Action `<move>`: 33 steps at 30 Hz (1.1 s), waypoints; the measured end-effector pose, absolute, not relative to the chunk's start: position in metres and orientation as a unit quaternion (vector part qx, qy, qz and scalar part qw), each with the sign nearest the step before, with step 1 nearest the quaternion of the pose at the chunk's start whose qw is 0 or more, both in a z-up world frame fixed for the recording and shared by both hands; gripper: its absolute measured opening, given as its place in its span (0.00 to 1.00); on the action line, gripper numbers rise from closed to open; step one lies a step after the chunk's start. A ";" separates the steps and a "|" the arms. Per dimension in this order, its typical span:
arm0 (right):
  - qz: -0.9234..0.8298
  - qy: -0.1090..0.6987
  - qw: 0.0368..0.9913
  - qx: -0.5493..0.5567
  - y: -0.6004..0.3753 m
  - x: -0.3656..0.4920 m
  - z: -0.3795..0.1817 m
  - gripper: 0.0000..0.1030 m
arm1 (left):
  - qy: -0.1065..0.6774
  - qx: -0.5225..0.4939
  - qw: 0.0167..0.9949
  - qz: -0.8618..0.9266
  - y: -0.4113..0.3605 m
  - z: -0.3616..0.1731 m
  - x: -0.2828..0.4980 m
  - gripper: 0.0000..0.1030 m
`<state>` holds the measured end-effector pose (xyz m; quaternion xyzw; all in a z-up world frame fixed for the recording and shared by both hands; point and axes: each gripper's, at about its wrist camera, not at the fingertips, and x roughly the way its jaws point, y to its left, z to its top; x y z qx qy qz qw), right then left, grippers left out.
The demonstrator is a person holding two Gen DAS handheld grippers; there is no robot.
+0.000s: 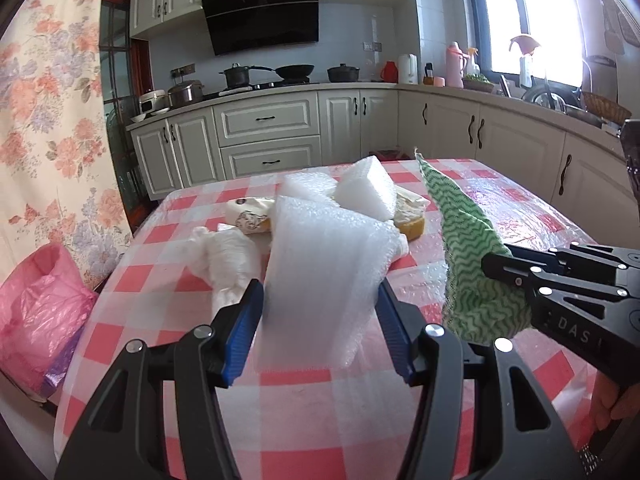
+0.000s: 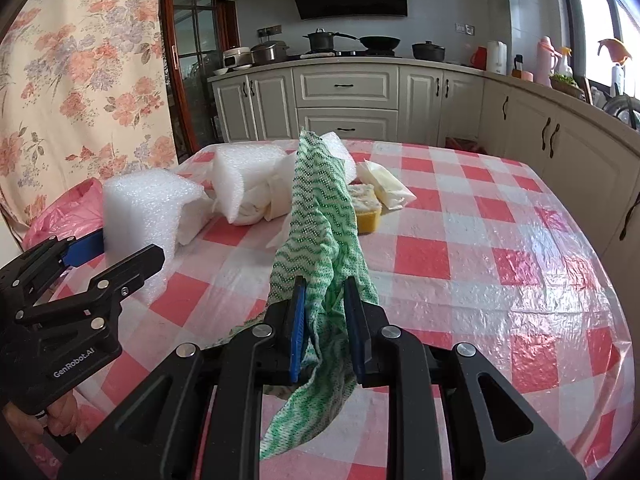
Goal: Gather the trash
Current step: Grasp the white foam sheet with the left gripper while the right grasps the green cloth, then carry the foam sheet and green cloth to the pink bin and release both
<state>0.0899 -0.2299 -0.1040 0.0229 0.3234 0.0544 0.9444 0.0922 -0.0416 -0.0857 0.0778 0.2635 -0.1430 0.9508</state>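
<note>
My left gripper [image 1: 320, 292] is shut on a folded sheet of white bubble wrap [image 1: 324, 276], held above the red-checked table [image 1: 288, 396]; it also shows in the right wrist view [image 2: 146, 216]. My right gripper [image 2: 325, 292] is shut on a green-and-white wavy cloth [image 2: 320, 216], seen at the right in the left wrist view [image 1: 468, 264]. More trash lies mid-table: a white foam block [image 1: 366, 190], crumpled white paper [image 1: 224, 254], a printed wrapper [image 1: 250, 216], a yellow sponge [image 2: 368, 216] and a white packet [image 2: 386, 184].
A pink plastic bag [image 1: 38, 312] hangs open off the table's left edge, in front of a floral curtain [image 1: 48, 120]. Kitchen cabinets [image 1: 268, 136] and a stove with pots [image 1: 288, 72] stand behind the table. A clear plastic film covers the tablecloth [image 2: 520, 280].
</note>
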 end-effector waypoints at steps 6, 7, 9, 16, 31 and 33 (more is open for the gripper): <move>0.073 0.315 0.946 0.008 -0.209 0.085 -0.097 0.21 | 0.244 0.064 0.960 -0.123 -0.017 -0.073 0.079 0.54; 0.077 0.313 0.947 0.006 -0.205 0.084 -0.096 0.21 | 0.240 0.062 0.962 -0.118 -0.012 -0.071 0.077 0.54; 0.085 0.308 0.947 0.001 -0.197 0.082 -0.094 0.21 | 0.234 0.059 0.964 -0.109 -0.003 -0.068 0.072 0.54; 0.118 0.299 0.946 -0.028 -0.160 0.081 -0.087 0.21 | 0.230 0.046 0.969 -0.073 0.036 -0.061 0.061 0.54; 0.216 0.277 0.933 -0.077 -0.070 0.093 -0.066 0.21 | 0.227 0.031 0.973 0.022 0.121 -0.055 0.047 0.54; 0.229 0.276 0.930 -0.085 -0.055 0.095 -0.064 0.21 | 0.227 0.029 0.973 0.039 0.134 -0.054 0.047 0.54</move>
